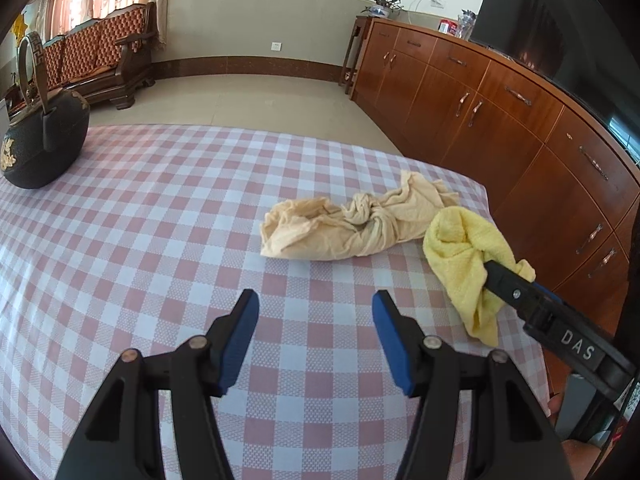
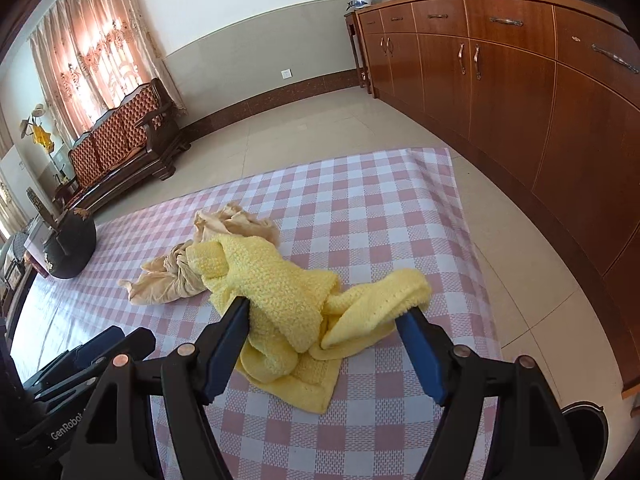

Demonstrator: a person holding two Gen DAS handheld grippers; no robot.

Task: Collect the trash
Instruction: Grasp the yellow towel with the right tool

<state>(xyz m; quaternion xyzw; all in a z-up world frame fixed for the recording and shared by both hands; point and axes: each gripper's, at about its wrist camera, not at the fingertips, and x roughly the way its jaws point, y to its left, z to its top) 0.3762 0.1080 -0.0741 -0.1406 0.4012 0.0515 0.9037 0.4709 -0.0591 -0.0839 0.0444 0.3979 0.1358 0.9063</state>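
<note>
A yellow knitted cloth (image 2: 280, 280) lies crumpled on the pink checked tablecloth (image 2: 380, 208). My right gripper (image 2: 328, 308) stands around it with jaws wide, and both fingertips touch its folds. In the left wrist view one right finger (image 1: 508, 280) pokes into the yellow cloth (image 1: 456, 248). A beige crumpled cloth (image 1: 340, 228) lies just beyond it, touching it. My left gripper (image 1: 315, 300) hovers open over bare tablecloth (image 1: 160, 220), short of the beige cloth, with nothing between its fingers.
A black iron teapot (image 1: 44, 144) stands at the table's far left. A long wooden cabinet (image 2: 520, 100) runs along the right, across a strip of tiled floor. A dark round object (image 2: 584, 428) sits low beside the table's right edge. A sofa (image 1: 100, 56) stands by the curtains.
</note>
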